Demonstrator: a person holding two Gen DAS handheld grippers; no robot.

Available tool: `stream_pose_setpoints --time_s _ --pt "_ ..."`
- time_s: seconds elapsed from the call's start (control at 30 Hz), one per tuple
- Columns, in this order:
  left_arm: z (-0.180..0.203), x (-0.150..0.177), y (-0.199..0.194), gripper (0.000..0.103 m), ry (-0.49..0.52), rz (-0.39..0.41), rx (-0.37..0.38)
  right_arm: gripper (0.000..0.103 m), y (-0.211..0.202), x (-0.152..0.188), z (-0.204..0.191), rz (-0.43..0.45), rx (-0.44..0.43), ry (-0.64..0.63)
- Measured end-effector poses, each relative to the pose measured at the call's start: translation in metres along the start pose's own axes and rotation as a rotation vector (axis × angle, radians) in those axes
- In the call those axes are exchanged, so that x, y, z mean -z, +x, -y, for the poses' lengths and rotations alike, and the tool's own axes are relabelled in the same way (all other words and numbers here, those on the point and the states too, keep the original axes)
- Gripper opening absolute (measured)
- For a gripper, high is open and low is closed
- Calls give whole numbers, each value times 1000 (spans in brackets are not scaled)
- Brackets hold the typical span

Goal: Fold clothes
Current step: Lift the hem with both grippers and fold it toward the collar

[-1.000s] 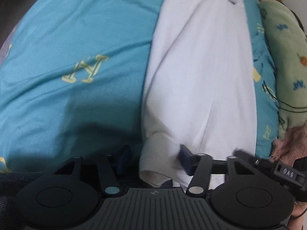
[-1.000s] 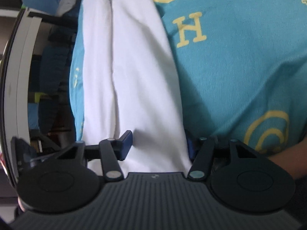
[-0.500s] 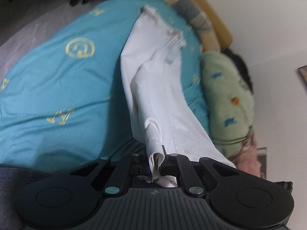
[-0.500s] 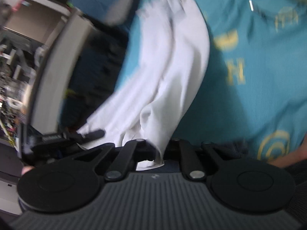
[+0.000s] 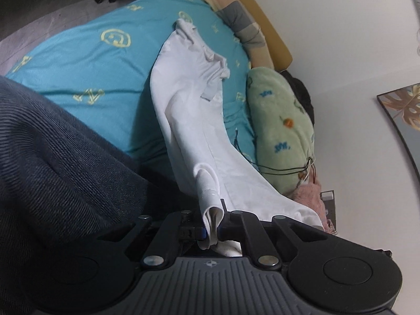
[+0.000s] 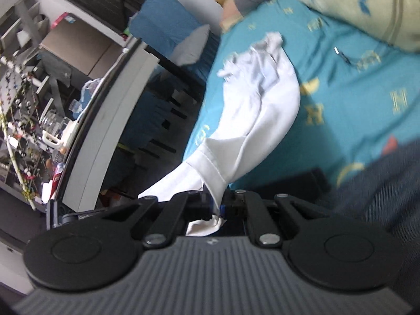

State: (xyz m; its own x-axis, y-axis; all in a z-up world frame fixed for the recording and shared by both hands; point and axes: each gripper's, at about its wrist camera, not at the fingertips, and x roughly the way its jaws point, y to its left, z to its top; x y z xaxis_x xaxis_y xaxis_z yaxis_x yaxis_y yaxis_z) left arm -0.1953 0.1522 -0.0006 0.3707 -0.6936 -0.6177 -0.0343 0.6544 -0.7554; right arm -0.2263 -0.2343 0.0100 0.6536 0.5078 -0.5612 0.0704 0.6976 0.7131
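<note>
Item: white cotton garment (image 5: 189, 110), hemmed end raised, far end crumpled on turquoise patterned bedsheet (image 5: 86, 60). Left gripper (image 5: 211, 227) and right gripper (image 6: 216, 206): each clamped on hem. Risk: thin bunched hem slipping out; dragging far end wrinkling fold.

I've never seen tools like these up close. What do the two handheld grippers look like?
Both look alike. The left gripper and right gripper are matte black, with angled link bars joined by silver rivets, two round discs and a grey ribbed body bearing a small emblem. The fingers show blue pads. No cables or sleeves show.
</note>
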Motion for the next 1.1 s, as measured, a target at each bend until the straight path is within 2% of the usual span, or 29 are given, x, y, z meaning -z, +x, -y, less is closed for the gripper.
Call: stream_pose_setpoints --time_s 0.13,0.3,0.43,0.6,0.77,0.83,0.93,1.1 --pt "1 -34 24 7 -7 17 -31 8 25 -24 7 29 23 38" --pt "24 -94 66 8 36 86 -82 8 76 -84 17 85 66 75" --pt "40 -143 109 8 94 159 -149 9 124 -131 31 120 90 95" --pt "33 -194 169 8 187 283 -168 9 183 -173 53 182 113 38" --pt "8 -219 221 8 247 306 -221 9 243 -184 85 167 150 -58" --pt "-2 -226 240 8 270 293 -263 9 265 -185 93 159 178 -120" --pt "-18 -236 266 8 290 256 -310 10 292 -189 102 138 216 -145" --pt "-43 -234 292 10 341 254 -310 10 317 -189 107 89 286 -190"
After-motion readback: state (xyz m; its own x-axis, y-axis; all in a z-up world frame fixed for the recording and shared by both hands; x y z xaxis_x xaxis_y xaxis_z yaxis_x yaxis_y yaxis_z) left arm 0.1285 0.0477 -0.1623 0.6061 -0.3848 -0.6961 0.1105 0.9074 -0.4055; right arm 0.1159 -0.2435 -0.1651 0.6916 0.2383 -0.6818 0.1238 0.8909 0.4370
